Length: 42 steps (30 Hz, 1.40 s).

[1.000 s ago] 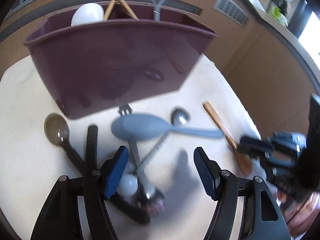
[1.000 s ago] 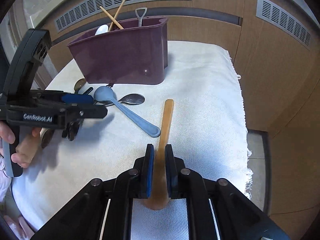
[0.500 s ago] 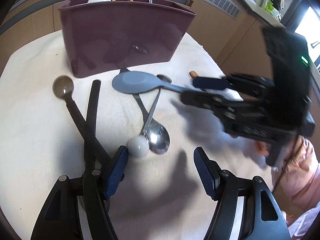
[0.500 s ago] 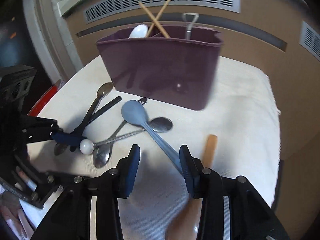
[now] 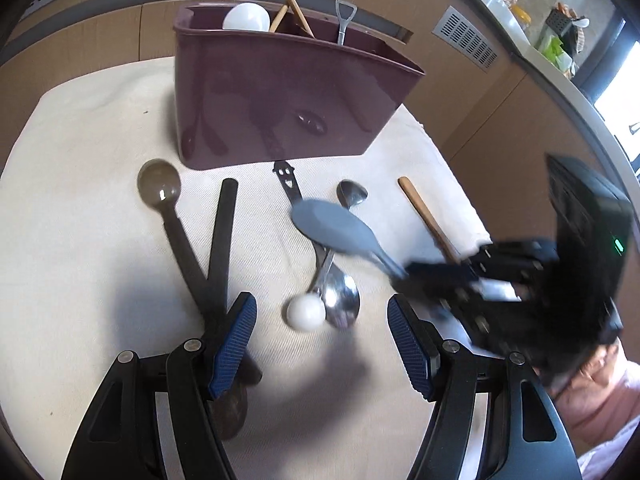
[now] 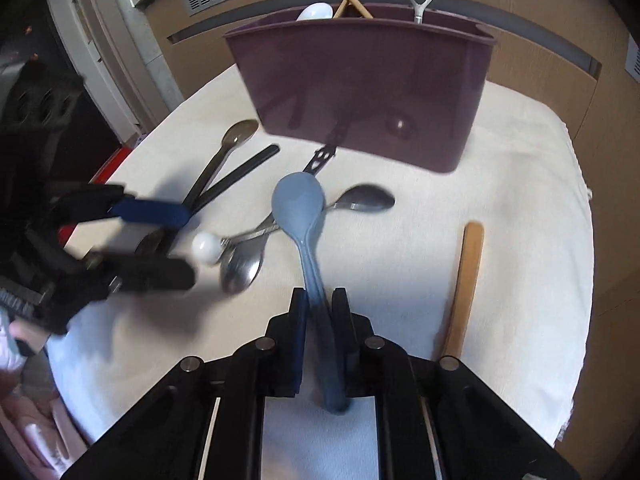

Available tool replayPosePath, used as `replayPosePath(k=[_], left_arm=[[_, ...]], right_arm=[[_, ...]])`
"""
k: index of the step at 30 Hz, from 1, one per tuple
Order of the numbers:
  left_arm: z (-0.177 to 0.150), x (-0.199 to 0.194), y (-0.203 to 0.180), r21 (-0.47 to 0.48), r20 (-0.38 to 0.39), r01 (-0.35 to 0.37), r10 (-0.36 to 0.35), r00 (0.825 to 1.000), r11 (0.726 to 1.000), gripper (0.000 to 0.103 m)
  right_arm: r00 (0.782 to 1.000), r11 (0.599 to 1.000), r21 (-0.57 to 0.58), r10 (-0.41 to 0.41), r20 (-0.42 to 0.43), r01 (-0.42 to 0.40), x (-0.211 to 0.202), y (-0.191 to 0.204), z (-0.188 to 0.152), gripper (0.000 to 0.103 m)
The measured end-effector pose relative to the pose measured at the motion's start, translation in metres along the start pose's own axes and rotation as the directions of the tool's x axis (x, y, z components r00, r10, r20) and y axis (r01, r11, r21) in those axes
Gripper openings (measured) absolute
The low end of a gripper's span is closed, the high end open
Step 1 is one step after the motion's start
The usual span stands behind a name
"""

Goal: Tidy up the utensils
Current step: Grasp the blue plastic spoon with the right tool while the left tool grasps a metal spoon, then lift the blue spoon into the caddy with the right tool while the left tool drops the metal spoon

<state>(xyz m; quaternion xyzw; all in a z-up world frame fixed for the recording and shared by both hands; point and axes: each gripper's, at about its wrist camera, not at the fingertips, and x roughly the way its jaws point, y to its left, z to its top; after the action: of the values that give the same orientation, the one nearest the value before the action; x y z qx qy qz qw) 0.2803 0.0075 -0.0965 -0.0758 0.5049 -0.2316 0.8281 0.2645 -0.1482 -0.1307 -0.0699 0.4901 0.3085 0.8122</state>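
Blue-grey plastic spoon (image 6: 298,204) lies on the cloth-covered counter (image 6: 500,208) before the maroon plastic utensil caddy (image 6: 360,76), its handle clamped as the right tool (image 6: 320,304) closes. Left tool (image 5: 320,320) hangs apart above metal spoons (image 5: 340,300).

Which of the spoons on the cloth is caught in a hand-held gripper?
The blue spoon: the right hand-held gripper is closing on its handle. The others lie free.
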Motion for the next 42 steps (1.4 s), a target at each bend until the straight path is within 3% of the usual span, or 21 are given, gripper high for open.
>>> replayPosePath(k=[6,8,10,11,13,16,18,20,22,25,30,31,32,36,42], left_arm=[[0.006,0.011,-0.014,0.025,0.009,-0.055,0.055,0.998,0.998,0.065],[0.008,0.019,-0.023,0.058,0.010,-0.115,0.115,0.993,0.992,0.055],[0.006,0.025,-0.030,0.095,0.010,-0.172,0.172,0.985,0.981,0.038],[0.005,0.029,-0.033,0.122,0.014,-0.210,0.210,0.978,0.970,0.035],[0.001,0.030,-0.038,0.148,0.035,-0.222,0.219,0.975,0.964,0.025],[-0.007,0.026,-0.039,0.170,0.047,-0.258,0.253,0.966,0.951,0.025],[-0.014,0.021,-0.036,0.172,0.040,-0.253,0.250,0.967,0.952,0.025],[-0.021,0.013,-0.029,0.160,0.024,-0.247,0.247,0.969,0.956,0.025],[-0.029,0.006,-0.023,0.149,0.004,-0.244,0.246,0.969,0.958,0.025],[-0.037,-0.001,-0.020,0.140,-0.024,-0.233,0.238,0.971,0.962,0.026],[-0.029,-0.008,-0.022,0.140,-0.033,-0.144,0.150,0.988,0.980,0.029],[-0.025,-0.008,-0.023,0.150,-0.030,-0.133,0.139,0.990,0.980,0.032],[-0.020,-0.009,-0.024,0.159,-0.027,-0.125,0.130,0.991,0.979,0.033],[0.003,-0.002,-0.030,0.192,-0.028,-0.139,0.147,0.989,0.971,0.044],[0.029,0.030,-0.029,0.219,-0.131,-0.174,0.206,0.970,0.960,0.044]], right_arm=[[0.996,0.994,0.068,-0.086,-0.008,0.086,-0.019,-0.010,-0.022,0.010],[0.993,0.990,0.073,-0.117,-0.003,0.117,-0.026,-0.011,-0.030,0.010],[0.993,0.991,0.072,-0.115,0.002,0.115,-0.033,-0.014,-0.035,0.010],[0.993,0.991,0.069,-0.117,0.006,0.116,-0.034,-0.016,-0.035,0.012],[0.991,0.990,0.061,-0.129,0.021,0.128,-0.036,-0.017,-0.035,0.016],[0.989,0.991,0.033,-0.131,0.064,0.129,-0.043,-0.016,-0.031,0.032],[0.991,0.995,-0.001,-0.101,0.087,0.101,-0.040,-0.012,-0.023,0.039],[0.992,0.995,-0.028,-0.091,0.092,0.094,-0.034,-0.009,-0.013,0.053],[0.991,0.995,-0.033,-0.091,0.101,0.095,-0.025,-0.007,-0.002,0.056],[0.993,0.996,-0.012,-0.083,0.081,0.084,-0.008,-0.008,0.016,0.056],[0.995,0.995,0.002,-0.096,0.038,0.096,0.013,-0.013,0.025,0.056],[0.994,0.995,0.002,-0.101,0.046,0.101,0.013,-0.013,0.026,0.053],[0.991,0.992,-0.007,-0.125,0.046,0.125,0.012,-0.013,0.026,0.035],[0.990,0.991,-0.012,-0.129,0.063,0.130,0.003,-0.014,0.023,0.032],[0.983,0.990,0.017,-0.138,0.120,0.137,-0.026,-0.017,0.014,0.032]])
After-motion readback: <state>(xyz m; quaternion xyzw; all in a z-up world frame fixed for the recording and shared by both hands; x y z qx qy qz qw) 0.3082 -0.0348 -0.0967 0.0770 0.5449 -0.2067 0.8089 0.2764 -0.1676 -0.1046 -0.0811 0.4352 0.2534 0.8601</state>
